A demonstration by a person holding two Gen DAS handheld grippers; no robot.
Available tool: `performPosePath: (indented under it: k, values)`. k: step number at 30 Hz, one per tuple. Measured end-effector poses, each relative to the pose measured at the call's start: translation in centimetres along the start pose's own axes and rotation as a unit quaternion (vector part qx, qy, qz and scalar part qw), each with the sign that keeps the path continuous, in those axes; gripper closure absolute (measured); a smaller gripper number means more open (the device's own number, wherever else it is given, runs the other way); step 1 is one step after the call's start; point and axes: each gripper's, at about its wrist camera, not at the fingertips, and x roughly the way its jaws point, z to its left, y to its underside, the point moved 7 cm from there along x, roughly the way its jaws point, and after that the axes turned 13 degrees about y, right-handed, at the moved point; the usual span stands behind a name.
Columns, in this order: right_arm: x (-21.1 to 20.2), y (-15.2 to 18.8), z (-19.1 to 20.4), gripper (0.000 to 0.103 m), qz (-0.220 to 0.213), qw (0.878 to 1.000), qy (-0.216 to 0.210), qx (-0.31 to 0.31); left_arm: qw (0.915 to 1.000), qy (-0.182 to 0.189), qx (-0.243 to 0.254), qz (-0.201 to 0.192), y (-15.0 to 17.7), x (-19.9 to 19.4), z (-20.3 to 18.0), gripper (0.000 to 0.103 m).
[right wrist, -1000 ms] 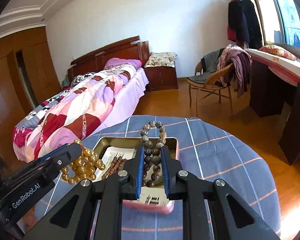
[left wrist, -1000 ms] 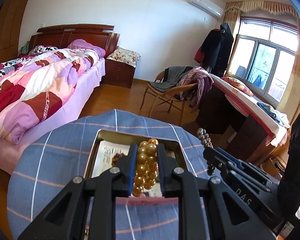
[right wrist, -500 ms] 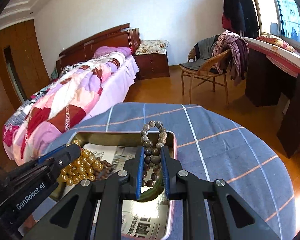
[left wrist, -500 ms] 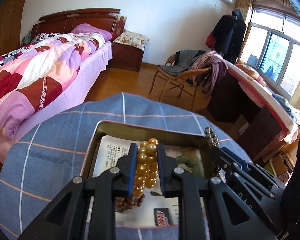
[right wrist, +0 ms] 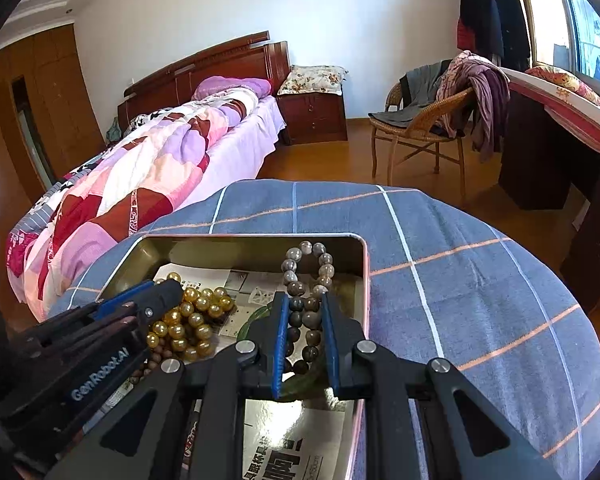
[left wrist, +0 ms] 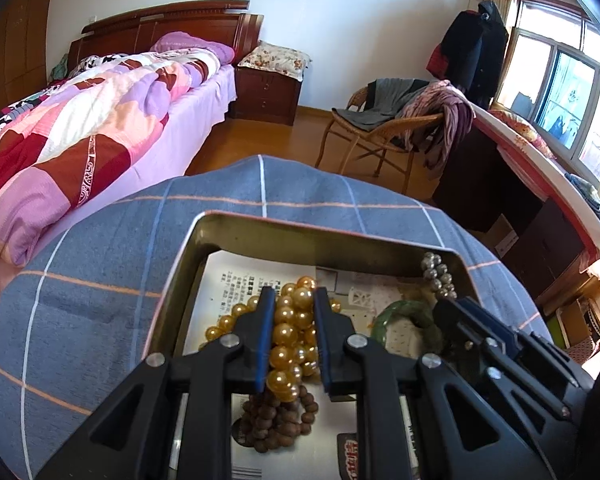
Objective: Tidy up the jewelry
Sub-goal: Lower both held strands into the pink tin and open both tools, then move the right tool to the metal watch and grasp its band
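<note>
Gold beads (left wrist: 290, 332) in left claw (left wrist: 290, 300) — over tin (left wrist: 300, 240)

The tin (right wrist: 362, 280) runs off the bottom edge (newsprint (right wrist: 292, 452) text unreadable).

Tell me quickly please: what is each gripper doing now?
Left gripper: jaws closed on the golden bead bracelet.
Right gripper: jaws closed on the grey-brown bead bracelet.

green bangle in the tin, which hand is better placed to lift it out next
Neither is free yet. The right tool, shut on the grey beads, hangs right above the bangle. The left tool holds the gold beads beside it. Right, probably, once it lets go.
</note>
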Motion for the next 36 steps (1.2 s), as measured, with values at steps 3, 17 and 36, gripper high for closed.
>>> performPosePath:
  k: [3, 17, 36]
  values:
    - [-0.1, 0.0, 0.1, 0.086, -0.004, 1.0, -0.003, -0.002, 0.9998, -0.014, 0.013, -0.002, 0.0, 0.1, -0.3, 0.083]
    - [-3.2, -1.6, -1.5, 0.031, -0.044, 0.994, -0.071, 0.072, 0.9952, -0.087, 0.009, -0.045, -0.8, -4.5, 0.2, 0.015]
    - [-13.5, 4.5, -3.2, 0.03, -0.029, 0.997, -0.03, 0.062, 0.9853, -0.156, 0.031, -0.064, 5.1, -13.2, -1.8, 0.003]
